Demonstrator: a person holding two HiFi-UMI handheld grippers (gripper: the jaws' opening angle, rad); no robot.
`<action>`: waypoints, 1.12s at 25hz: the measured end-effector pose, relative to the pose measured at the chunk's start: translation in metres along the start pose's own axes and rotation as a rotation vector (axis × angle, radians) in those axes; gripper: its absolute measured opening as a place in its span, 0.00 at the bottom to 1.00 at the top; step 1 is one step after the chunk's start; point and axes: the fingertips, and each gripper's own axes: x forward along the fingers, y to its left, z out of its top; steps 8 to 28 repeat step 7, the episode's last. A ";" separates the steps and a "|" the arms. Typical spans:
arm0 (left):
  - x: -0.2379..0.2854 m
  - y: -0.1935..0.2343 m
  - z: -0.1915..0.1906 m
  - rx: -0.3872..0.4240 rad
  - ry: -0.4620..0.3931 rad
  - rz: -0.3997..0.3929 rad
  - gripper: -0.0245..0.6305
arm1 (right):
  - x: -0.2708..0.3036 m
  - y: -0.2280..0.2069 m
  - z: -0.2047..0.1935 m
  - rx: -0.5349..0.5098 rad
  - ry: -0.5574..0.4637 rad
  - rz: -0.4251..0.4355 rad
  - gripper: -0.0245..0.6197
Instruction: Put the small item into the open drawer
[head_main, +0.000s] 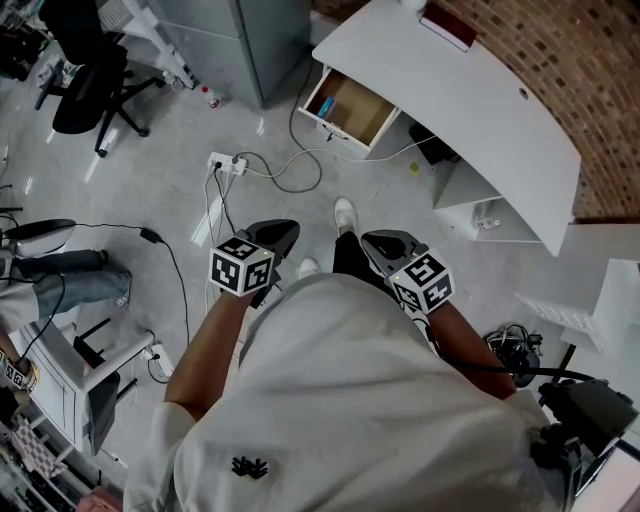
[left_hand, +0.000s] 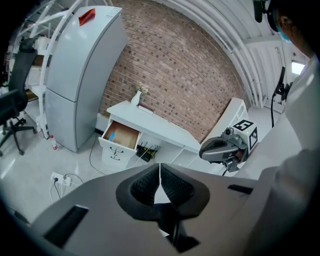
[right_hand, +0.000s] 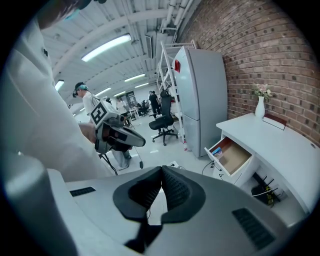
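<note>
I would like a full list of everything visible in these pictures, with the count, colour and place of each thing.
curved white desk: one, white, against the brick wall
open drawer: one, white front and brown inside, at the desk end near the refrigerator
small flat blue item: one, blue, inside the drawer
tall grey refrigerator: one, grey, beside the desk
slim white vase: one, white, on the desk
flat dark red book: one, dark red, on the desk
black office chair: one, black, on the floor
white power strip: one, white, on the floor
left claw: one, dark grey, shut, empty
right claw: one, dark grey, shut, empty
</note>
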 end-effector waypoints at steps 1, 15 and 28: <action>0.002 0.000 0.002 0.002 0.001 -0.002 0.08 | 0.000 -0.002 0.000 0.002 0.000 -0.001 0.08; 0.013 0.002 0.007 0.007 0.007 -0.007 0.08 | 0.002 -0.012 -0.002 0.010 0.003 0.000 0.08; 0.013 0.002 0.007 0.007 0.007 -0.007 0.08 | 0.002 -0.012 -0.002 0.010 0.003 0.000 0.08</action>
